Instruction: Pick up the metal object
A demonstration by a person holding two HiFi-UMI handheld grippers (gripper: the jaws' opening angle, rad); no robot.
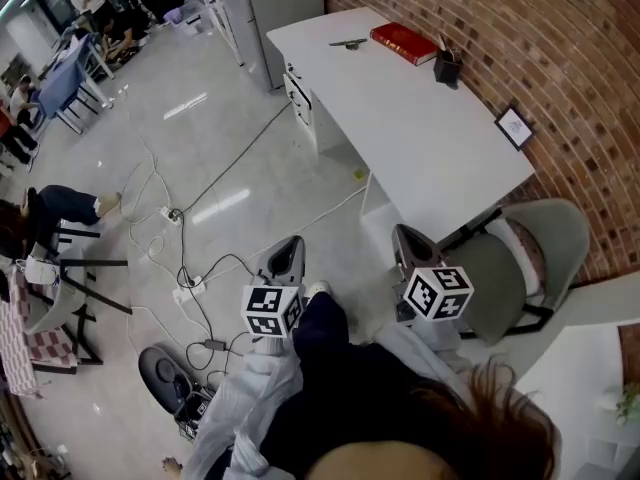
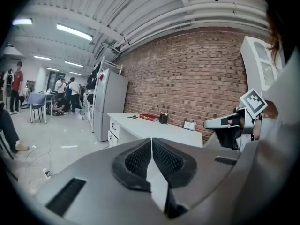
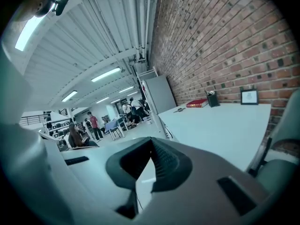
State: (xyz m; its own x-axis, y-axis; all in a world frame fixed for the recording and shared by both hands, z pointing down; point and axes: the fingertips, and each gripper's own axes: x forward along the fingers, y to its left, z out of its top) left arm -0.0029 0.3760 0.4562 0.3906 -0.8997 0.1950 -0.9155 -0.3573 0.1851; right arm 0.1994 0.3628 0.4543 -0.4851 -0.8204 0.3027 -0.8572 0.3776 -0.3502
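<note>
The metal object [image 1: 349, 43] is a small dark scissor-like piece lying at the far end of the white desk [image 1: 420, 138], beside a red book [image 1: 403, 42]. It also shows far off in the left gripper view [image 2: 132, 116] and the right gripper view [image 3: 179, 109]. My left gripper [image 1: 288, 253] hovers over the floor, well short of the desk, its pads pressed together with nothing between them [image 2: 151, 140]. My right gripper [image 1: 408, 243] is held by the desk's near corner, also shut and empty [image 3: 151, 143]. Both point toward the desk.
On the desk stand a black pen holder [image 1: 447, 67] and a small picture frame [image 1: 514, 126] along the brick wall. A grey chair [image 1: 530, 258] sits at the near right. Cables [image 1: 180, 258] trail over the floor at left. A grey fridge [image 2: 110, 109] stands past the desk's far end.
</note>
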